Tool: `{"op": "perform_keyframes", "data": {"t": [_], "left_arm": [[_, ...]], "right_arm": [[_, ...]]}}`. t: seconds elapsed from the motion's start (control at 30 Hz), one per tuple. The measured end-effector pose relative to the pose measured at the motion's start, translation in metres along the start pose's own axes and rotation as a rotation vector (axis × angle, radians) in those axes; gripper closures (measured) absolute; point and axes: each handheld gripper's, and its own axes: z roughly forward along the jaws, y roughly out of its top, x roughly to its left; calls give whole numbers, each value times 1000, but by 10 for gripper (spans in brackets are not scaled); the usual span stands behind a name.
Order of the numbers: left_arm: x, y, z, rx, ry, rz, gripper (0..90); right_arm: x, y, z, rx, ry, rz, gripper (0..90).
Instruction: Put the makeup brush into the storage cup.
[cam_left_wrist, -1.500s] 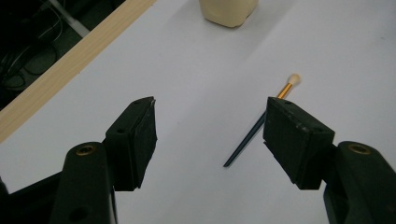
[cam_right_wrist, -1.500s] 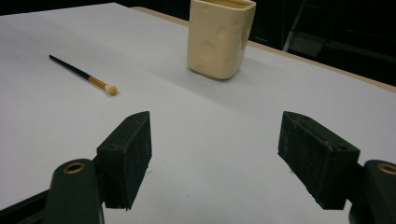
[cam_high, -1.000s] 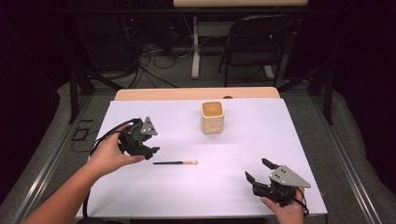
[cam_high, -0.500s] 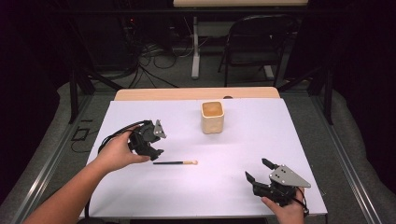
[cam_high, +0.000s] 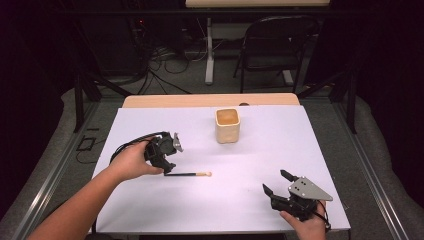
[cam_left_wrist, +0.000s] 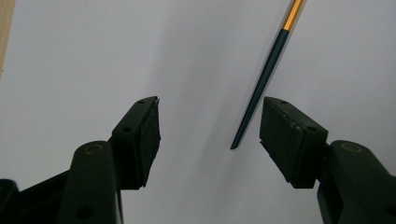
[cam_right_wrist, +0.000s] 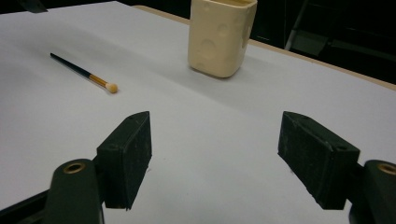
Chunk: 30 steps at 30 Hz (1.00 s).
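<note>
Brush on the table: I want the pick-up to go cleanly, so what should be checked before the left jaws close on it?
1. Left gripper jaws open: ok.
2. Brush handle tip between the jaws: ok, but close to one jaw, off centre.
3. Jaws touching the handle: not yet, a gap shows.
4. Brush lying flat on the table, bristle end free: ok.
5. Cup upright, apart from the brush: ok.
6. Right gripper open, holding nothing, off to the side: ok.
</note>
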Motion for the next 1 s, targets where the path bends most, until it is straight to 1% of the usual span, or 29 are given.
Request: {"op": "perform_keyframes", "data": {"t": [0.03, 0.07, 0.13, 0.17, 0.2, 0.27, 0.3, 0.37, 0.4, 0.43, 0.47, 0.5, 0.53, 0.6, 0.63, 0.67, 0.77, 0.8, 0.87, 0.93, 0.97, 1.0], "left_arm": [[0, 0, 0, 0, 0, 0, 383], [0, 1, 3, 17, -5, 13, 386], [0, 2, 6, 34, -12, 27, 393], [0, 3, 7, 38, -18, 25, 399], [1, 4, 9, 46, -23, 32, 405], [1, 4, 10, 47, -29, 31, 423], [1, 5, 13, 58, -43, 42, 434], [2, 6, 16, 68, -58, 50, 457], [2, 6, 16, 68, -58, 50, 467], [2, 6, 18, 78, -70, 63, 489], [2, 6, 18, 78, -70, 63, 500], [3, 6, 19, 88, -78, 70, 500], [4, 6, 22, 105, -104, 71, 533], [5, 6, 24, 110, -110, 76, 536], [5, 5, 25, 117, -105, 78, 536], [6, 6, 26, 132, -122, 78, 545], [7, 5, 30, 156, -131, 73, 563], [7, 5, 31, 160, -137, 81, 564], [7, 6, 34, 153, -133, 93, 564], [6, 7, 35, 151, -142, 104, 570], [6, 7, 35, 151, -142, 104, 570], [6, 7, 36, 159, -155, 108, 570]], "right_arm": [[0, 0, 0, 0, 0, 0, 255], [0, 0, 0, 1, 0, -2, 255], [0, 0, 0, 0, 2, -1, 256], [0, 0, 0, 1, 2, -2, 255], [0, 0, 0, 3, 3, -1, 256], [0, 0, 0, 3, 4, -1, 256], [0, 0, 1, 4, 6, -4, 256], [0, 0, 1, 2, 6, -6, 256], [0, 0, 1, 2, 6, -6, 256], [0, 0, 1, 3, 6, -7, 256], [0, 0, 1, 4, 7, -9, 256], [0, 0, 1, 4, 7, -9, 256], [0, -1, 1, 2, 8, -8, 256], [0, 0, 1, 6, 10, -6, 257], [0, 0, 1, 5, 10, -7, 257], [0, 0, 1, 5, 11, -8, 257], [0, -1, 2, 3, 14, -10, 258], [1, -1, 2, 4, 14, -9, 259], [1, -1, 2, 6, 15, -11, 259], [1, -1, 2, 7, 17, -10, 259], [1, -1, 2, 7, 17, -10, 259], [1, -1, 2, 10, 17, -11, 259]]}}
